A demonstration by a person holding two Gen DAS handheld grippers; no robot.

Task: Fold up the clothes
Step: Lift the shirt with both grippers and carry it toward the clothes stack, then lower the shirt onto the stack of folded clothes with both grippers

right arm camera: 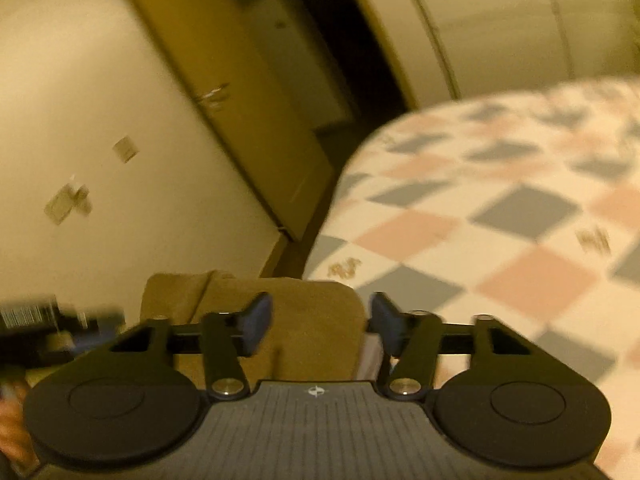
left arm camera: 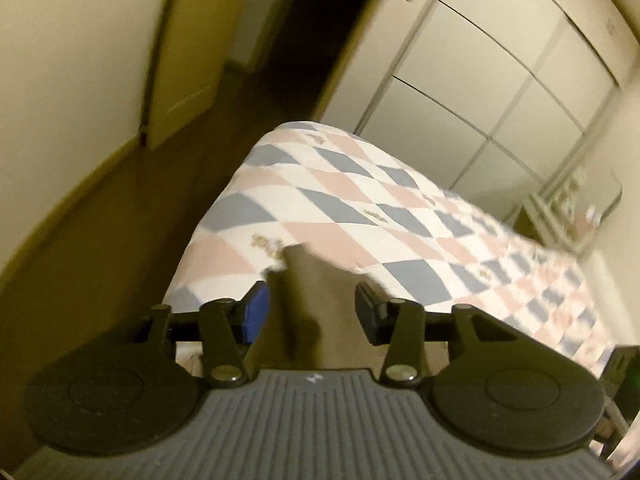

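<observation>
Brown cloth (left arm camera: 308, 300) rises between the spread fingers of the left gripper (left arm camera: 312, 308) at lower centre, in front of the checked bed quilt (left arm camera: 340, 208). Right view: folded brown cloth (right arm camera: 316, 328) sits between the right gripper (right arm camera: 318, 316) fingers — parted, with gaps either side — quilt (right arm camera: 500, 240) at right.

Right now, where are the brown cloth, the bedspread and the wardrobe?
brown cloth (right arm camera: 316, 320): right wrist view, flat middle of the fabric between the gripper fingers.
bedspread (left arm camera: 320, 208): left wrist view, checkered top surface.
wardrobe (left arm camera: 480, 92): left wrist view, white door panel.
</observation>
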